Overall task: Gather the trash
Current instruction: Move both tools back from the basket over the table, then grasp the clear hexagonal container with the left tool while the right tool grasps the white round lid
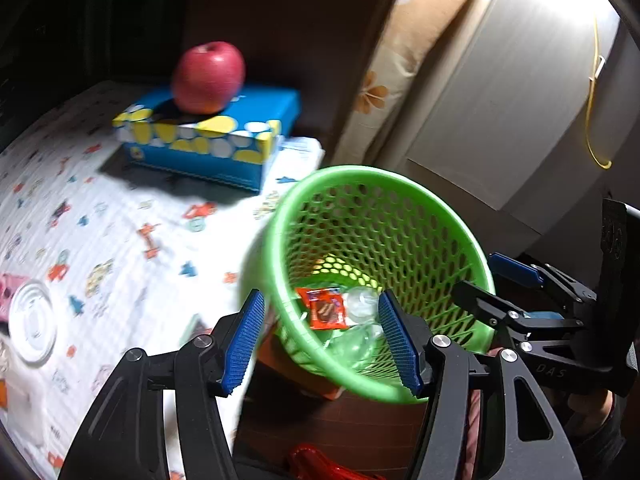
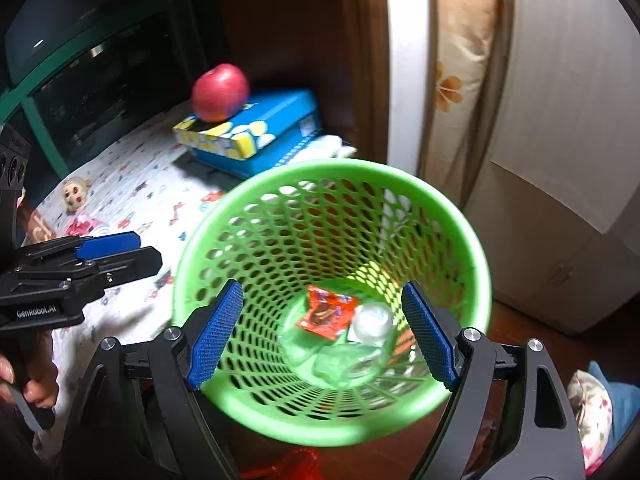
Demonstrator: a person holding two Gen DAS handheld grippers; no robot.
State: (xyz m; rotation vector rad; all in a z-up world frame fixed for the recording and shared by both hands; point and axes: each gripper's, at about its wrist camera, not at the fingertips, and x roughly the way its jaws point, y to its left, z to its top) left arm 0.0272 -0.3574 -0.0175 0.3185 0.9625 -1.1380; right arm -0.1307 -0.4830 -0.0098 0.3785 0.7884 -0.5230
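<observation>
A dim room is seen, with a bed covered by a white patterned sheet (image 1: 120, 216) on the left and pale cabinet doors (image 2: 560, 140) on the right. At the far left of the left wrist view a clear round lid (image 1: 32, 322) is laid on the sheet; in the right wrist view a doll (image 2: 76, 200) is seen lying there. Further along, a blue tissue box (image 1: 208, 136) is placed on the sheet, and a red apple (image 1: 209, 77) is set on top of it. Just beside the bed's edge a green mesh basket (image 2: 256, 184) is positioned, tilted toward the cameras. At its bottom an orange snack wrapper (image 2: 326, 312) is found, with a clear crushed plastic bottle (image 2: 372, 326) touching it on the right. The left gripper (image 1: 322, 338) is held over the basket's near left rim, its jaws apart and nothing gripped between them. The right gripper (image 2: 322, 336) is held above the basket's mouth, its jaws spread wide and empty. A floral curtain (image 2: 460, 80) is hung behind the basket, by the cabinet.
</observation>
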